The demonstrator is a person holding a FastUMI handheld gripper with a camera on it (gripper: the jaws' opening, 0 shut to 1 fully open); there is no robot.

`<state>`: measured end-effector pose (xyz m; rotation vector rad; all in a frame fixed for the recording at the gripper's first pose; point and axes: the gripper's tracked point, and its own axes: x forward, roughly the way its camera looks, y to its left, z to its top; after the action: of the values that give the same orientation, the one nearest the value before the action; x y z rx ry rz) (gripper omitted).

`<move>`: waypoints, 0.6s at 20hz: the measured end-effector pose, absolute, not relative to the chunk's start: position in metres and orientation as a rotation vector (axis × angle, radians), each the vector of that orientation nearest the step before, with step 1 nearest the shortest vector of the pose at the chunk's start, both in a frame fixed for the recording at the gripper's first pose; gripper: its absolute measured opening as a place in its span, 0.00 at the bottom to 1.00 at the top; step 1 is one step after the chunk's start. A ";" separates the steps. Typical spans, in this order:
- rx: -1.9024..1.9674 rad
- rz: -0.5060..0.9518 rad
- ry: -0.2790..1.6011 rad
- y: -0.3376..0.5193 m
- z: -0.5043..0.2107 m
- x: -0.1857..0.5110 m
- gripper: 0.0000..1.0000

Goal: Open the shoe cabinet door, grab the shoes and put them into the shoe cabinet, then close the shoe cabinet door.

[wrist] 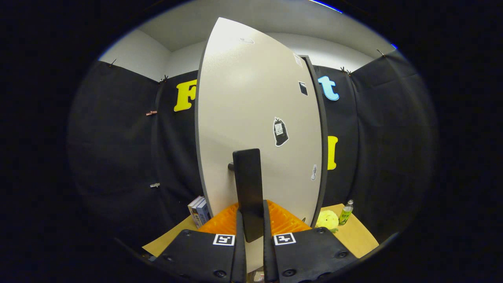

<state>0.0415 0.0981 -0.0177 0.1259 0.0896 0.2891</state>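
Gripper clamped on the dark handle of a pale shoe cabinet door.

The shoe cabinet door, a tall off-white panel with a dark edge, stands directly ahead and carries several small stickers, the biggest a black bag-shaped sticker to the right of the handle. The flat, dark, upright handle stands off the door's lower middle. The gripper is clenched on the handle's lower part, both fingers pressing its sides. Below lies a tan table. Near its back left corner stand some boxes; near its back right edge sit a yellow soft toy and, just beside it, a small green bottle.
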 end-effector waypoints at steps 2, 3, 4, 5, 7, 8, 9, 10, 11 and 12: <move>0.120 0.280 0.090 0.086 -0.018 0.038 0.21; 0.117 0.281 0.093 0.081 -0.018 0.036 0.21; 0.117 0.280 0.096 0.074 -0.019 0.035 0.21; 0.118 0.279 0.098 0.070 -0.019 0.034 0.21; 0.118 0.276 0.100 0.060 -0.019 0.032 0.21; 0.118 0.275 0.100 0.056 -0.018 0.032 0.20; 0.116 0.275 0.100 0.051 -0.019 0.031 0.20; 0.113 0.276 0.097 0.047 -0.018 0.030 0.20; 0.112 0.279 0.097 0.044 -0.019 0.030 0.20; 0.114 0.284 0.097 0.040 -0.018 0.030 0.20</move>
<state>0.0297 0.0399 -0.0185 0.1140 0.0965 0.2841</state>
